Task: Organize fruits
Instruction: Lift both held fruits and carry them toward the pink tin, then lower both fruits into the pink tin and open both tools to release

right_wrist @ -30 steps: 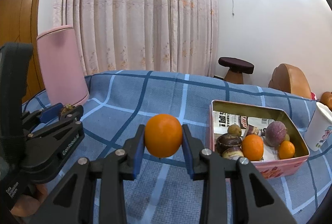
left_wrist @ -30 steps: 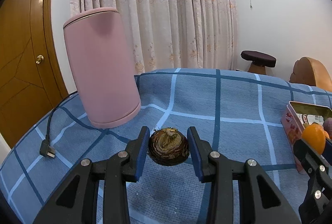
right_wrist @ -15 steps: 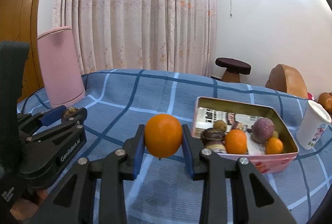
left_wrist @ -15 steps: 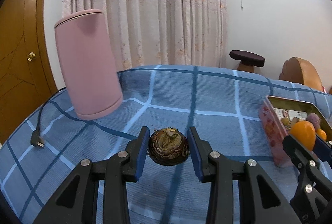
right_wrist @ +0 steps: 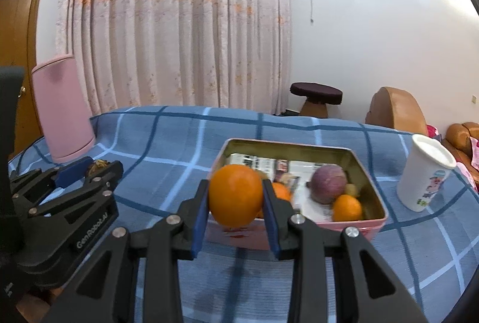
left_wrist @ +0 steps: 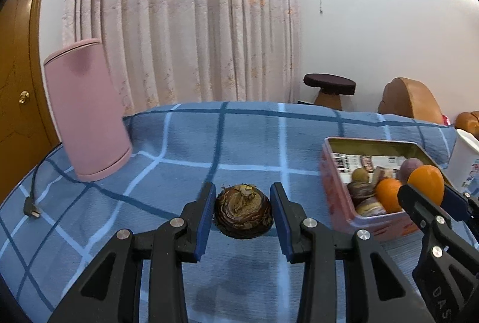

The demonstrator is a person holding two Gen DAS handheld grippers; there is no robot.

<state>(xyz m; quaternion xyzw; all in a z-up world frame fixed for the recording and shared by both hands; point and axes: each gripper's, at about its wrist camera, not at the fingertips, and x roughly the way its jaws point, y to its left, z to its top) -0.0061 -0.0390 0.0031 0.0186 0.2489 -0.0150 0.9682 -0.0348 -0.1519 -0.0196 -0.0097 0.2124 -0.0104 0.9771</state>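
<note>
My left gripper (left_wrist: 243, 210) is shut on a dark brown water chestnut (left_wrist: 243, 212) and holds it above the blue checked cloth. My right gripper (right_wrist: 235, 199) is shut on an orange (right_wrist: 235, 199) just in front of the near wall of the pink tin box (right_wrist: 371, 225). The box holds several fruits, among them a purple one (right_wrist: 328, 184) and a small orange (right_wrist: 346, 208). In the left wrist view the box (left_wrist: 333, 182) lies to the right, and the right gripper (left_wrist: 428, 194) with its orange (left_wrist: 426, 181) shows at its near right corner.
A tall pink container (left_wrist: 85, 110) stands at the back left, with a black cable and plug (left_wrist: 31, 208) beside it. A white paper cup (right_wrist: 425, 173) stands right of the box. Curtains, a stool and a chair lie beyond the table's far edge.
Both grippers have moved right toward the tin box with their fruits held. The box now sits closer and nearer the middle of the right wrist view.
</note>
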